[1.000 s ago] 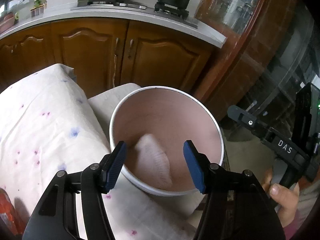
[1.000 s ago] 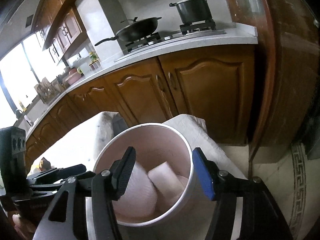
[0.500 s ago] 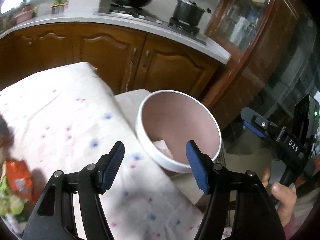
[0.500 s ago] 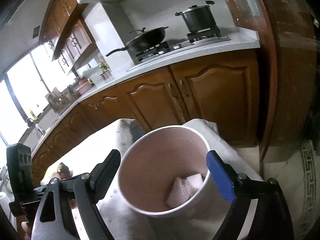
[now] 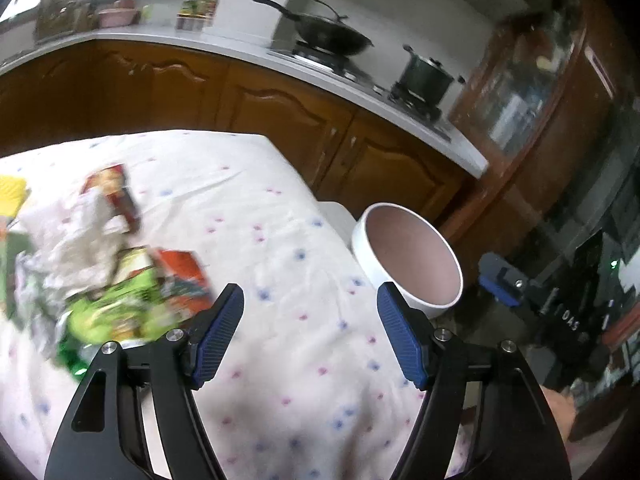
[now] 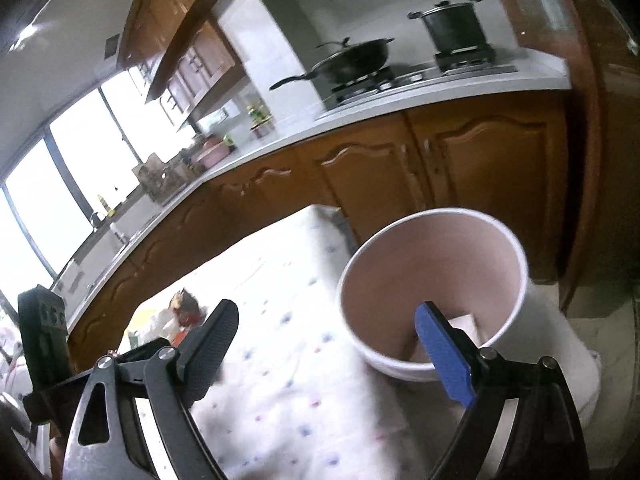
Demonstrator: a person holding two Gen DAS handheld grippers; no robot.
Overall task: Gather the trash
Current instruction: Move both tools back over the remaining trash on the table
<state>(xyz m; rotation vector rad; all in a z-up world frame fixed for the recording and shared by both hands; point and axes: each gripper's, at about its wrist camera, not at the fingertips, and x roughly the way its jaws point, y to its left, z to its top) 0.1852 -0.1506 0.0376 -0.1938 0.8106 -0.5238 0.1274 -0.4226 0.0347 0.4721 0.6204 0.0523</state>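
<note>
While the white bin sits at the right end of the table, the rest spreads out from it. Far to the left of the bin lies the trash pile: crumpled paper and green, red and orange wrappers on the spotted cloth. Nearer the bin, the left gripper hangs over bare cloth; its jaws are opening and nothing is between them. At the bin itself, the right gripper is spread wide and empty, one blue finger in front of the rim. Inside the bin lies some pale trash. Behind the bin are brown cupboards, with a black pan and pot on the stove.
</note>
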